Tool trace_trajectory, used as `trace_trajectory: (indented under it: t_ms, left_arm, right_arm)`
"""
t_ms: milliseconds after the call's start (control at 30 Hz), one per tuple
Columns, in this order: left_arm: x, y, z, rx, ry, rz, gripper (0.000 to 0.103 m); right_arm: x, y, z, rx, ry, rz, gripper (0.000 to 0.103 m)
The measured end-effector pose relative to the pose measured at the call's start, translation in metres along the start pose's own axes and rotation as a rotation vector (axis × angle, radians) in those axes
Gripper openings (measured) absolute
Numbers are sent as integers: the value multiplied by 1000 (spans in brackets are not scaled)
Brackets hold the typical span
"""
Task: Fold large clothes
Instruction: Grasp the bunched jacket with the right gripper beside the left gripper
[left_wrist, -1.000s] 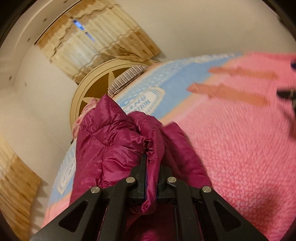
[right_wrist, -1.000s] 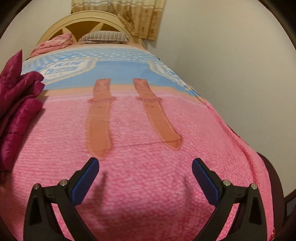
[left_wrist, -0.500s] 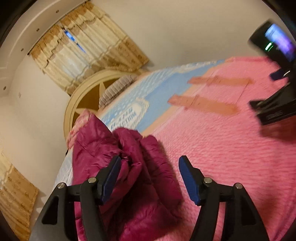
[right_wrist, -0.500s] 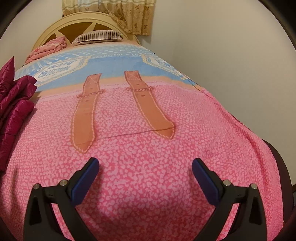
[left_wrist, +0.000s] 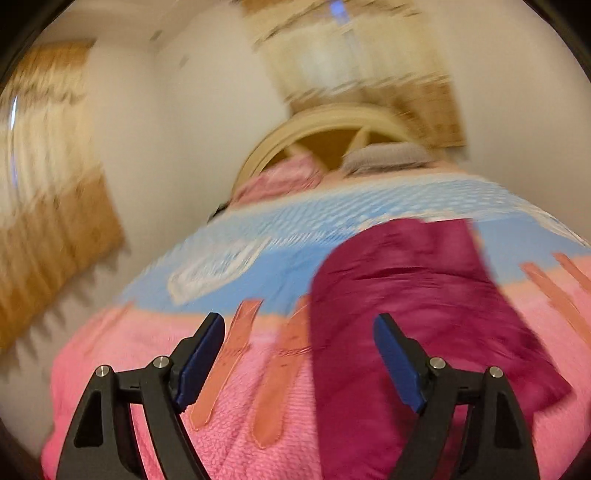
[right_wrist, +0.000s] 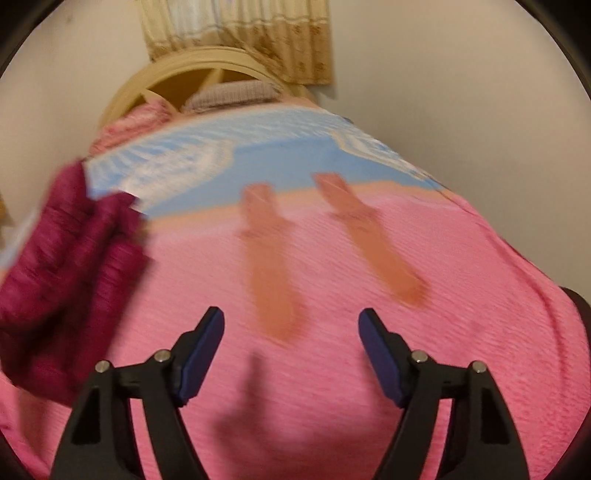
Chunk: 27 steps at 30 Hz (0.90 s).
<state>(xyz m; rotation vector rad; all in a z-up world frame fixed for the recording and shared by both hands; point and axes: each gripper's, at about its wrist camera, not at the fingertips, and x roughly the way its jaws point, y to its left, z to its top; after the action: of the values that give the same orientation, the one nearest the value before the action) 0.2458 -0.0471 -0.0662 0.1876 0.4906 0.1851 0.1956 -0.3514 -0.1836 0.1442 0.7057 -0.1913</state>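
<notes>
A magenta quilted jacket (left_wrist: 410, 317) lies in a folded bundle on the pink and blue bedspread (left_wrist: 155, 362). In the left wrist view my left gripper (left_wrist: 299, 332) is open and empty, just in front of the jacket's near left edge. In the right wrist view the jacket (right_wrist: 66, 266) lies at the left. My right gripper (right_wrist: 291, 328) is open and empty above bare pink bedspread (right_wrist: 461, 295), to the right of the jacket. Both views are motion-blurred.
A cream headboard (right_wrist: 192, 70), a striped pillow (right_wrist: 232, 94) and a pink bundle (right_wrist: 129, 125) are at the far end of the bed. Curtains (left_wrist: 44, 192) hang on the left wall. A wall (right_wrist: 480, 110) runs along the bed's right side.
My left gripper opened and let go of the jacket, then swung left so the jacket now lies ahead to its right. My right gripper stayed open and shifted slightly.
</notes>
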Motion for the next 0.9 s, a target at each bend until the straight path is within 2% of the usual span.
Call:
trace_trajectory:
  t_ms: [133, 300, 400, 467, 700, 900]
  left_arm:
    - [41, 4, 7, -34, 76, 37, 83]
    - [66, -16, 1, -5, 144, -14, 83]
    - [63, -27, -8, 23, 136, -35, 83]
    - [63, -26, -11, 24, 131, -36, 83]
    - [86, -1, 15, -49, 131, -35, 83]
    - [115, -15, 23, -22, 171, -50, 83]
  right_arm:
    - [-2, 60, 33, -48, -26, 115, 76]
    - [10, 139, 74, -85, -40, 208, 75]
    - [24, 171, 94, -67, -37, 222, 75]
    - [37, 189, 103, -70, -47, 199, 75]
    - [73, 204, 96, -67, 10, 151, 71]
    - [84, 195, 69, -60, 41, 129, 71]
